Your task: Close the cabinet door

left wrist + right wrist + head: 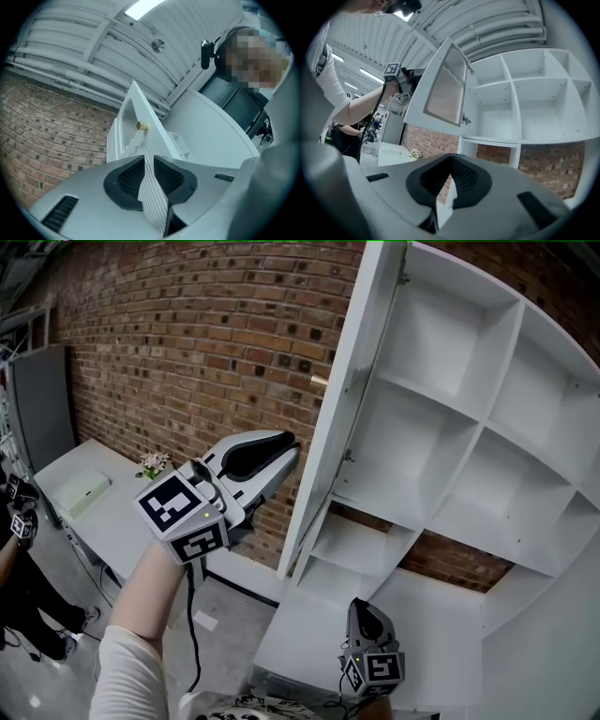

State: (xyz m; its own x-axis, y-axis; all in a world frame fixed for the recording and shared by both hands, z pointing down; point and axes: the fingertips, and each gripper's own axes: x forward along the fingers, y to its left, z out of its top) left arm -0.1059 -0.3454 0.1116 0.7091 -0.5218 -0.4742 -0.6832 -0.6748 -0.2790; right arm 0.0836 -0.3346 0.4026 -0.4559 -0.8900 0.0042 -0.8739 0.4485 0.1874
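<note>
"Starting with the head view: where is the cabinet door (349, 399)?"

"Swung wide open, edge-on to the camera, hinged along the left side of the white cabinet (436, 343). Its small brass knob (320, 381) sticks out to the left, towards the brick wall (187, 334)."

"And the left gripper (287, 444)?"

"Raised on a bare arm, with its tips near the door's outer face and lower than the knob. I can't tell whether they touch the door. The right gripper (362, 611) is low down in front of the cabinet's bottom shelf, well apart from the door."

"Anything else there?"

"A white table (94, 521) along the wall with a small bunch of flowers (153, 463) on it."

"What does the left gripper view show?"

"Its fingers (129, 178) stand a thin slit apart and grip nothing. The door's ribbed panel shows through the slit, and the knob sits just above the tips."

"And the right gripper view?"

"Its fingers (466, 178) meet at the tips and hold nothing. Beyond them the door juts out from the cabinet's upper left corner. The left gripper is held up at the door's outer side."
</note>
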